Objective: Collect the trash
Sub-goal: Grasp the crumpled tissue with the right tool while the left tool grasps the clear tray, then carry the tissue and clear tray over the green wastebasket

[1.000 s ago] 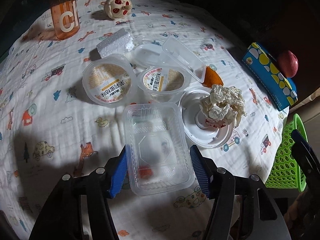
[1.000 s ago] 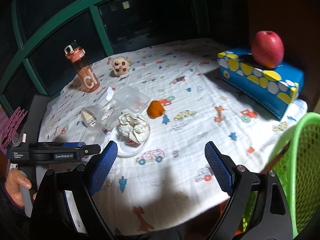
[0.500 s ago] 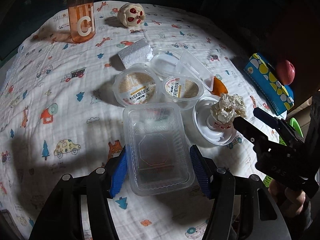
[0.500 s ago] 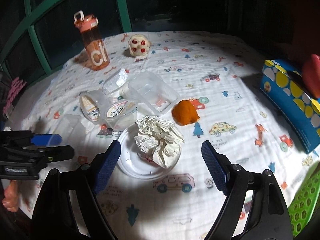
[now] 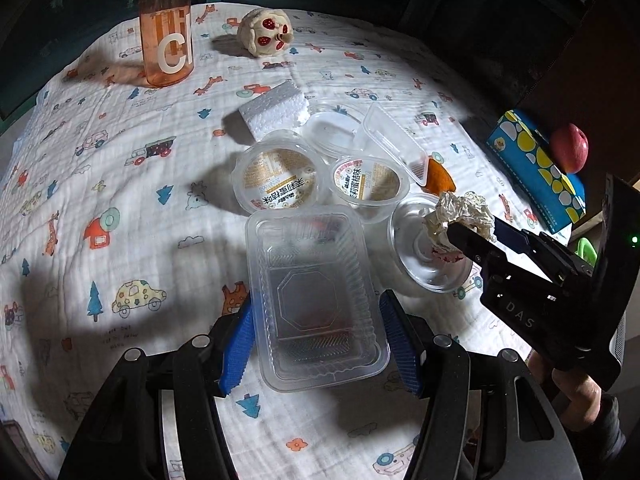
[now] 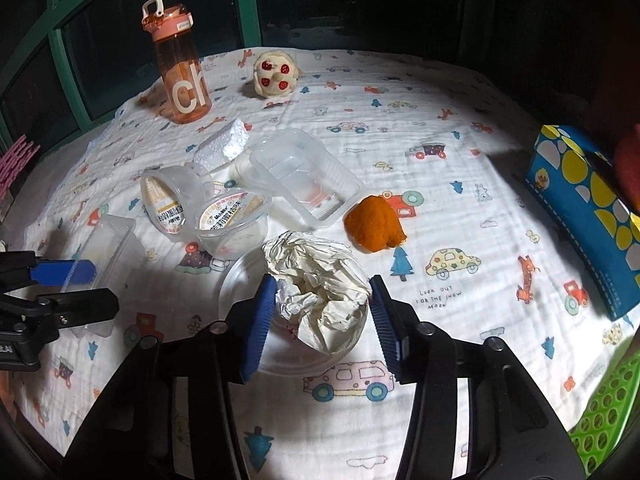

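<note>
A crumpled ball of white paper (image 6: 316, 272) rests in a shallow clear round dish (image 6: 230, 292). My right gripper (image 6: 322, 320) straddles the paper, its jaws closing, and both blue pads touch its sides. The left wrist view shows the same paper (image 5: 464, 208) with the right gripper (image 5: 472, 232) tipped down onto it. My left gripper (image 5: 320, 344) is shut on a clear rectangular plastic tray (image 5: 316, 280), held just above the patterned cloth. From the right wrist view, the tray (image 6: 116, 236) and left gripper (image 6: 76, 288) sit at the left edge.
Two pudding cups (image 5: 278, 178) (image 5: 368, 180), an open clear box (image 6: 304, 172), orange peel (image 6: 374, 222) and a foam block (image 5: 276, 110) lie mid-table. An orange bottle (image 6: 180, 68) and toy (image 6: 276, 74) stand behind. A blue tissue box (image 6: 584, 208) carries an apple (image 5: 570, 154). A green basket (image 6: 604, 412) hangs off the right edge.
The right gripper came in from the table's near edge, dropped over the crumpled paper and narrowed its jaws around it. The left gripper with the tray drew back slightly, then stayed still.
</note>
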The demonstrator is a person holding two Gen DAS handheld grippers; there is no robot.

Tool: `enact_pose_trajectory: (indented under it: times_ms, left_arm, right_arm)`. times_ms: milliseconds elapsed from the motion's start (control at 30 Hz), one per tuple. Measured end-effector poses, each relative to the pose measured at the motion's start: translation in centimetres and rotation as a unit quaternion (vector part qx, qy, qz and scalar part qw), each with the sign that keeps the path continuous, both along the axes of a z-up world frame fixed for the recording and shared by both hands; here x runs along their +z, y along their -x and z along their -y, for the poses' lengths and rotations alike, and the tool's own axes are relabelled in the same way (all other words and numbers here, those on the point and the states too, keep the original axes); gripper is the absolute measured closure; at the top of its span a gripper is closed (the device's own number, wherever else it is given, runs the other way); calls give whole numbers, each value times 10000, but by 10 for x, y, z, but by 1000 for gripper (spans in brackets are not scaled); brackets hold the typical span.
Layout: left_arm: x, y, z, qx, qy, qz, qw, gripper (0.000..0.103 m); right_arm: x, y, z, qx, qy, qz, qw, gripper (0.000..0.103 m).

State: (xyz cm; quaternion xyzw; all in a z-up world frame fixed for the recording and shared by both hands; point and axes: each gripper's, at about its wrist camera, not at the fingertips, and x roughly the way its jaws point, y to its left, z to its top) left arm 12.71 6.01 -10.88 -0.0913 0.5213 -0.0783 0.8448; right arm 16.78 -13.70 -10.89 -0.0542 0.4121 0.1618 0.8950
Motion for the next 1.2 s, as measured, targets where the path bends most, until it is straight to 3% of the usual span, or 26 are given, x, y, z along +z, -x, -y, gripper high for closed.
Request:
enact_pose_trajectory:
  times_ms: [500, 767, 1200]
  left_arm:
    - [23, 3, 45, -497, -10, 251, 9984, 45]
    - [38, 2, 97, -1012, 26, 394, 9941, 45]
    - [57, 5, 190, -1880, 88, 539, 9807, 45]
  right_arm:
    - [46, 46, 65, -659, -810, 327, 9940, 59]
    - [66, 77, 124, -1301, -874, 607, 9858, 59]
    - [65, 117, 216, -2385, -740, 712, 9657, 58]
